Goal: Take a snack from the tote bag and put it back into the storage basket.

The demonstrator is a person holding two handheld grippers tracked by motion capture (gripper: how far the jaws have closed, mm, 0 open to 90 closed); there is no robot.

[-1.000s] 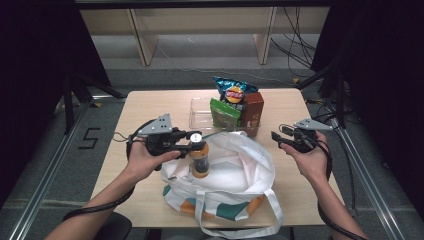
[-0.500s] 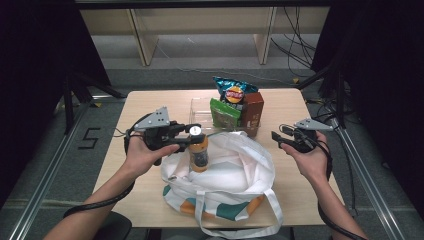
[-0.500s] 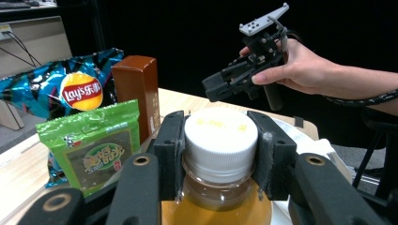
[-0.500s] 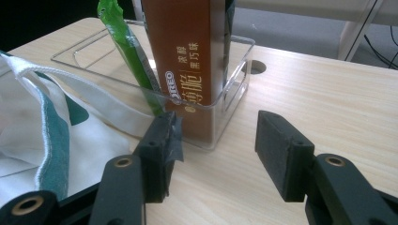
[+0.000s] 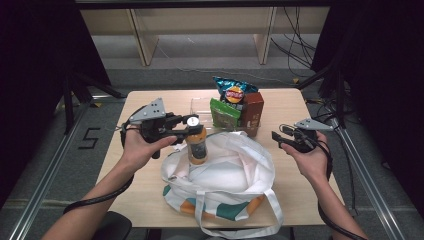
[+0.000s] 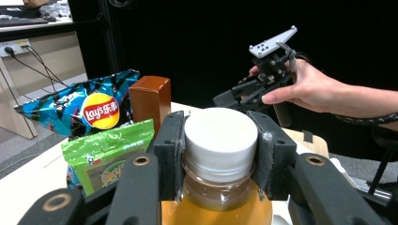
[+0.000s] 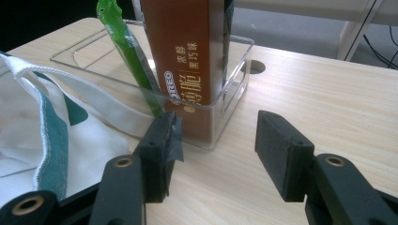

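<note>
- the left gripper is clamping its jaws around the white cap and neck of a bottle of amber drink, which is hanging upright over the open mouth of the tote bag.
- in the left gripper view the two black pads are pressing on either side of the bottle's cap.
- the tote bag, white with green and orange patches, is lying on the near half of the wooden table, and its handles are trailing toward the person.
- the right gripper is hovering just to the right of the tote bag, with its jaws standing apart and nothing between them.
- just beyond the tote bag a clear plastic bin is sitting on the table, holding a brown box, a green packet and a blue chip bag.
- in the right gripper view the brown box is standing upright in the bin's near corner, just beyond the open jaws, with the tote bag to its left.
</note>
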